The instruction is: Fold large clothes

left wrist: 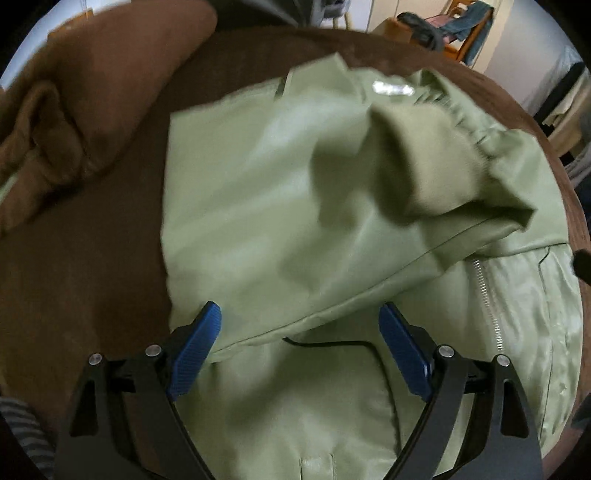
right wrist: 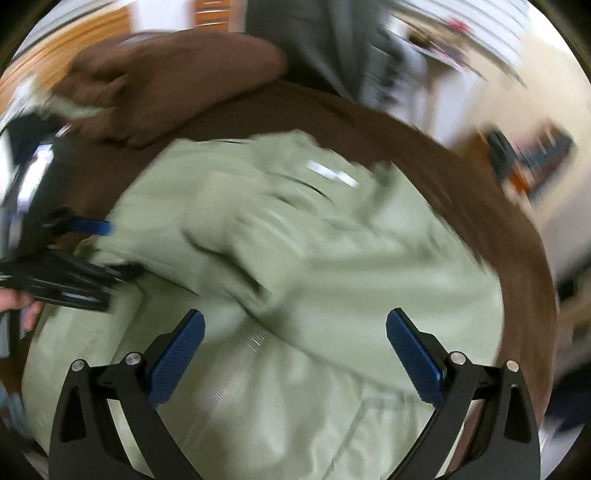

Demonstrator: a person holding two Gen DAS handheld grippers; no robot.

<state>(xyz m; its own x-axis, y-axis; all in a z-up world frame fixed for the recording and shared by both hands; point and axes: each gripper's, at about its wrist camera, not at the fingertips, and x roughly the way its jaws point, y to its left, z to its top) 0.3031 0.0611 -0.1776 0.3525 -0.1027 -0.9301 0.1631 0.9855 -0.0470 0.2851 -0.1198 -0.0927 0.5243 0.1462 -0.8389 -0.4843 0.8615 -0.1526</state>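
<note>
A large pale green jacket lies spread on a brown bed cover, with a sleeve folded across its body and a metal zipper showing at the right. My left gripper is open just above the jacket, holding nothing. In the right wrist view the same jacket fills the middle, blurred by motion. My right gripper is open over it, empty. The left gripper shows at the left edge of that view, by the jacket's side.
A brown pillow lies at the back left of the bed; it also shows in the right wrist view. A wooden chair draped with clothes stands beyond the bed. Grey clothing hangs behind the bed.
</note>
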